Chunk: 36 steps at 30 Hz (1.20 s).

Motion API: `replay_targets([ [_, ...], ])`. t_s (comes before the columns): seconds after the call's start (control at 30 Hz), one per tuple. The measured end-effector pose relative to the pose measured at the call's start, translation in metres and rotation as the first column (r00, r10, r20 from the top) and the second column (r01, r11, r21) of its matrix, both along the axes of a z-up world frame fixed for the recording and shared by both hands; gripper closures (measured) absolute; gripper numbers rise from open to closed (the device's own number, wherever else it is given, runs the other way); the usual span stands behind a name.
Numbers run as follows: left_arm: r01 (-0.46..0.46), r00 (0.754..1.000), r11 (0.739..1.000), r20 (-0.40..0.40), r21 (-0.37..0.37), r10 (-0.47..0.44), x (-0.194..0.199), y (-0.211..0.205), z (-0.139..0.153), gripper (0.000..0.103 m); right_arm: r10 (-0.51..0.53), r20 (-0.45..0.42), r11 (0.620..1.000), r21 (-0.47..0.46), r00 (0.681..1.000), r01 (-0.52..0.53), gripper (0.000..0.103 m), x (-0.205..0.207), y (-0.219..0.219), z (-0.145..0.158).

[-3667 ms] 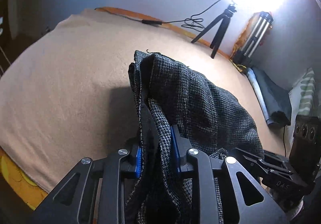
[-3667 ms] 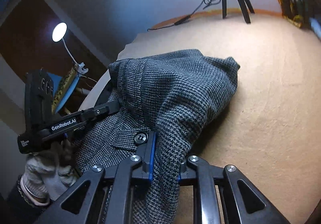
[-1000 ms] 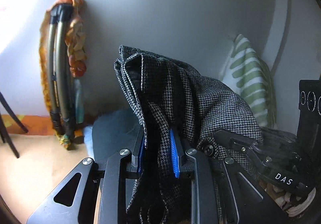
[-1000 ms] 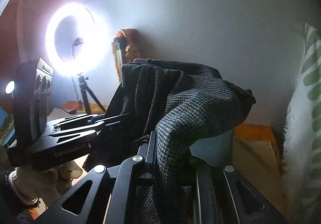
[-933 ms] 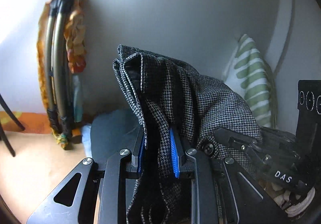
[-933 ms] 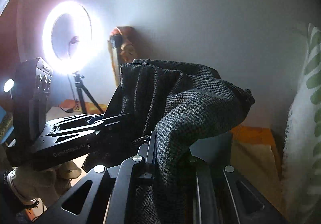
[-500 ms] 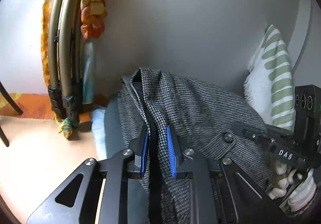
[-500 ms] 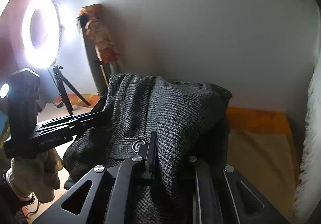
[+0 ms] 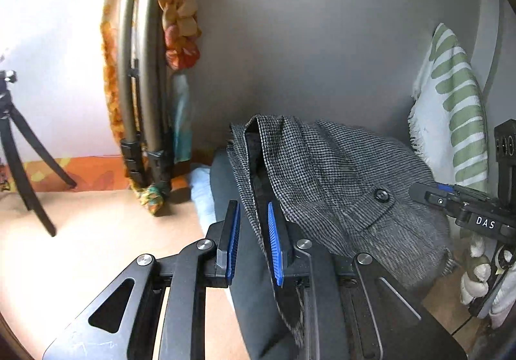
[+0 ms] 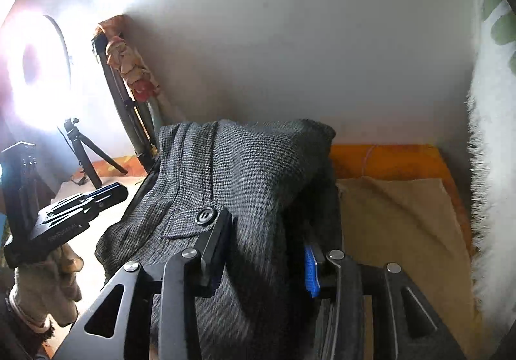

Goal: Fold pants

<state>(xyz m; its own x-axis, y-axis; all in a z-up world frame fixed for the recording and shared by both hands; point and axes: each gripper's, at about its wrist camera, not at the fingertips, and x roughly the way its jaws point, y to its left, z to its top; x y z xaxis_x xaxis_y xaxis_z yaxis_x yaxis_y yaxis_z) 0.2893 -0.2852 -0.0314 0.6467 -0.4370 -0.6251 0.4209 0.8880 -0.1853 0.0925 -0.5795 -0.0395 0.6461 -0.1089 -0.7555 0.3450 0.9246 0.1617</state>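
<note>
Both claws spread apart, folded pants dropped on the dark stack by the wall.

Left gripper (image 9: 253, 240) has its blue pads apart, with the pants' edge loose between them and not pinched; right gripper (image 10: 264, 250) is also spread, cloth draped over the gap and no clamp visible. The grey houndstooth pants (image 9: 338, 179) sit bunched on a dark folded garment (image 9: 225, 195), button side up, close to the wall and beside the striped pillow (image 9: 458, 108). Risk, as a judgement: a retreating pad may snag the loose hem lying between the left fingers and drag the fold open. The bundle looks lumpy and off-centre on the stack, so it may slump toward the tan sheet (image 10: 403, 218). A tripod (image 9: 19, 147) stands well apart.
</note>
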Motion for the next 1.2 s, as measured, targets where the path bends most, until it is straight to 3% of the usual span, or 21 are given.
replay_targets([
  [0.23,0.016,1.000,1.000,0.015,0.008,-0.016,-0.032,0.008,0.018,0.087,-0.003,0.009,0.997,-0.072,1.000,0.004,0.059,-0.030,0.028,0.021],
  [0.73,0.056,0.996,0.998,0.067,0.008,-0.056,-0.120,0.024,0.060,0.084,-0.039,0.052,0.999,-0.031,0.998,0.041,0.057,-0.088,0.079,0.052],
  [0.93,0.076,0.993,0.997,0.090,0.000,-0.076,-0.155,0.033,0.071,0.082,-0.045,0.083,0.999,-0.022,0.996,0.047,0.048,-0.113,0.103,0.065],
  [1.07,0.082,0.990,0.997,0.118,0.006,-0.083,-0.183,0.041,0.080,0.061,-0.040,0.092,0.999,-0.034,0.995,0.043,0.043,-0.126,0.123,0.069],
  [1.2,0.089,0.986,0.996,0.138,0.003,-0.089,-0.206,0.050,0.086,0.055,-0.026,0.099,0.997,-0.071,0.995,0.034,0.041,-0.140,0.150,0.074],
])
